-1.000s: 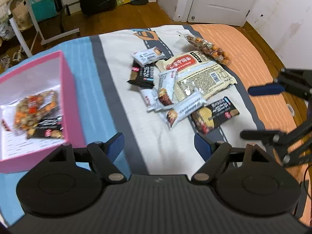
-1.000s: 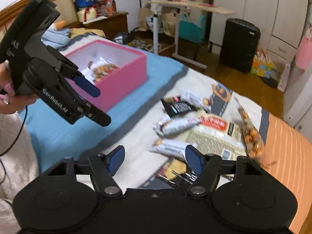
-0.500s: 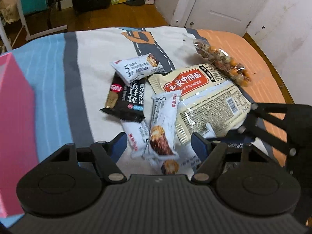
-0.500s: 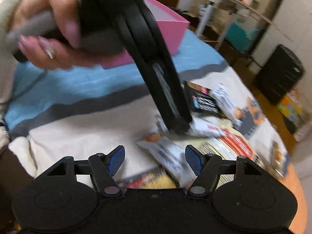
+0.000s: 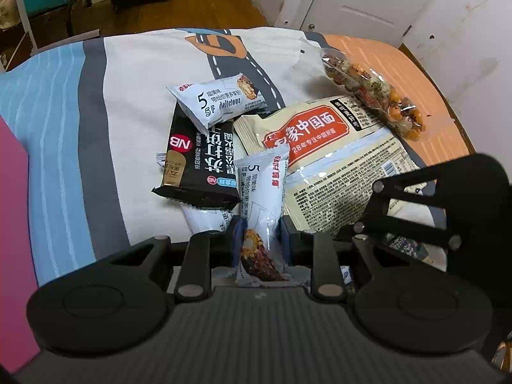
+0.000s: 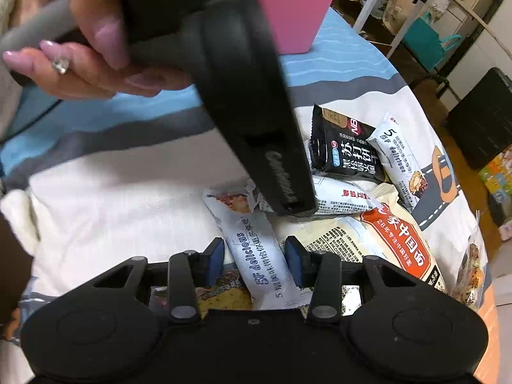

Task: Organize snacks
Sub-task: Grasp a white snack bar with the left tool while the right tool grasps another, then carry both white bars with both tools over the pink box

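Fingers of the left gripper (image 5: 260, 240) are clamped tight on a white snack bar (image 5: 263, 198), pads pressed into both sides of the wrapper near its picture end; jaws have just been closing, w/ that bar between them. It's seen standing up out of the pile, far end leaned toward the noodle bag (image 5: 323, 153). Beside it a black cracker pack (image 5: 200, 163) is laid flat on the bedspread (image 5: 137, 96), and another white bar (image 5: 217, 100) is propped across its far edge. A clear bag of mixed nuts (image 5: 371, 92) is seen further back, resting partly on the noodle bag's corner.

Over on the right gripper (image 6: 252, 257), jaws have just been closing too, now narrowed approx. to the width of a second white snack bar (image 6: 256, 249) lying flat between them. Whether the blue pads (image 6: 213, 260) are actually pressing it can't be told; a sliver of gap seems visible on the left side. Under that bar a dark-and-yellow pack (image 6: 224, 297) is partly covered. A hand (image 6: 86, 48) is wrapped round the left gripper's handle, and the pink box (image 6: 294, 16) is seen behind, well apart from the pile.
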{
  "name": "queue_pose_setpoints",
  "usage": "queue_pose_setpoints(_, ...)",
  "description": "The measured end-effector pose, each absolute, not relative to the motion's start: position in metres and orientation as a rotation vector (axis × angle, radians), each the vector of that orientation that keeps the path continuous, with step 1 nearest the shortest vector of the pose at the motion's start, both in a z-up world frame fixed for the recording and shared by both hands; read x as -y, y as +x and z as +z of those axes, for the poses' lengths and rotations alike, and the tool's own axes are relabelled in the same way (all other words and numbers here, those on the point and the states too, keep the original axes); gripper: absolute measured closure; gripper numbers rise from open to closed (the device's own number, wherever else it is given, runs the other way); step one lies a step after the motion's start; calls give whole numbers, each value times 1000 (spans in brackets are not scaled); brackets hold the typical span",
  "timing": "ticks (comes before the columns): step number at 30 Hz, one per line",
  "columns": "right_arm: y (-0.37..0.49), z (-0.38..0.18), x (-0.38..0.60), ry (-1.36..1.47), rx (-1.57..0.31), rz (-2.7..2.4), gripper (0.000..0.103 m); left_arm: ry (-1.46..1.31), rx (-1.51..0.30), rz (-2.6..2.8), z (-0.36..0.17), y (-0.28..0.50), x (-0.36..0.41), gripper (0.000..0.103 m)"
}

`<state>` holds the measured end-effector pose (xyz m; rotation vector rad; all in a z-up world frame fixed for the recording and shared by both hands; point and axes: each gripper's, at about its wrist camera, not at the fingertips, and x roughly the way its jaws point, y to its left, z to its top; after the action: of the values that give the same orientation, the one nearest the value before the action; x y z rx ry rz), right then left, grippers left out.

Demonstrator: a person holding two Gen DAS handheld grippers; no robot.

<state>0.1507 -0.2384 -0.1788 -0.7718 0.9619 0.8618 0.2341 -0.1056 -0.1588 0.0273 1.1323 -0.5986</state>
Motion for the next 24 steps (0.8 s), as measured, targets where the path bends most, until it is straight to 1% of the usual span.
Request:
queue_pose_setpoints(2, 149, -184, 234, -782, -968, 832, 56, -6, -1145, -592, -162, 236, 105, 75)
queue_pose_setpoints(3, 147, -185, 232, -782, -964, 821, 57, -17, -1145, -589, -163, 237, 105, 75)
queue_pose_setpoints(4, 147, -186, 231, -774, -963, 808, 61, -22, -1142, -584, -164, 236, 105, 75)
queue_pose_setpoints(9, 143, -175, 235, -676, -968, 742, 70, -15, -1113, -580, -163, 229, 104, 79)
queue_pose_setpoints(16, 120, -164, 243, -621, -947, 592, 71, -8, -1098, -572, -151, 217, 96, 80)
queue_pose_setpoints(24, 118, -140, 253, -550, -894, 513, 71, -50, -1103, -572, -125, 204, 71, 80)
